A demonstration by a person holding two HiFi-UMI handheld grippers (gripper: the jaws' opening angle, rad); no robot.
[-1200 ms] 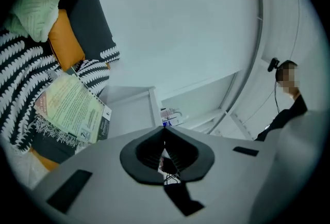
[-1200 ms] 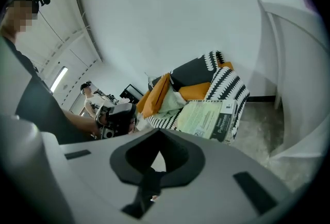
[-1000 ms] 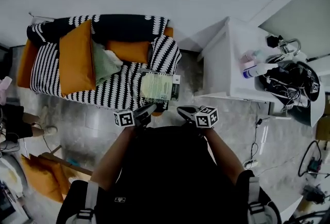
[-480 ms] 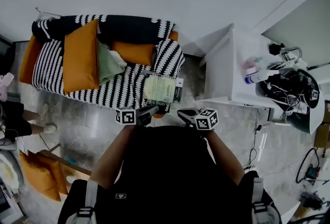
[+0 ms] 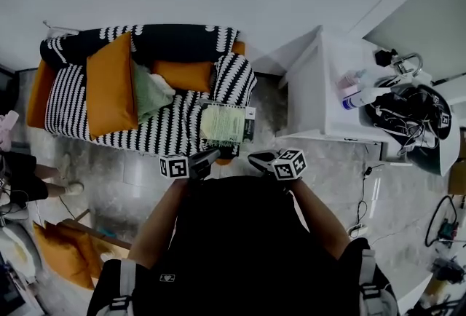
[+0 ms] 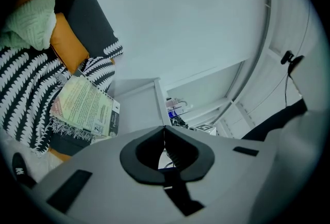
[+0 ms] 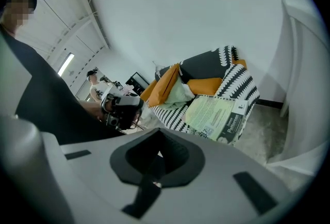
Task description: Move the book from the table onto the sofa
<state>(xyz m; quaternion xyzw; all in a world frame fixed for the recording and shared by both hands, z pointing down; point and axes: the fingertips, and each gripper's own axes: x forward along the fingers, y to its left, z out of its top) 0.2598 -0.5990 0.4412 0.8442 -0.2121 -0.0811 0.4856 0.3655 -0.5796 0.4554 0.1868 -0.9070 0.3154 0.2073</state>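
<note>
The pale green paperback book with a dark spine (image 5: 227, 124) lies flat on the black-and-white patterned sofa (image 5: 156, 131), just ahead of the left hand-held gripper (image 5: 213, 153) and the right hand-held gripper (image 5: 253, 157). Both are clenched on nothing. The white desk (image 5: 320, 100) stands to the right one's outer side.

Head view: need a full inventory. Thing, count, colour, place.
sofa: 1, black-and-white striped cover over orange, against the wall at upper left
cushions: 2, orange, on the sofa
cloth: 1, pale green, between the cushions
book: 1, pale green with a dark spine, lying on the right end of the sofa seat
table: 1, white, right of the sofa
bottle: 1, white and blue, on the table
bag: 1, black, with cables, far right
left gripper: 1, grey, shut and empty, just short of the book
right gripper: 1, grey, shut and empty, beside the left
</note>
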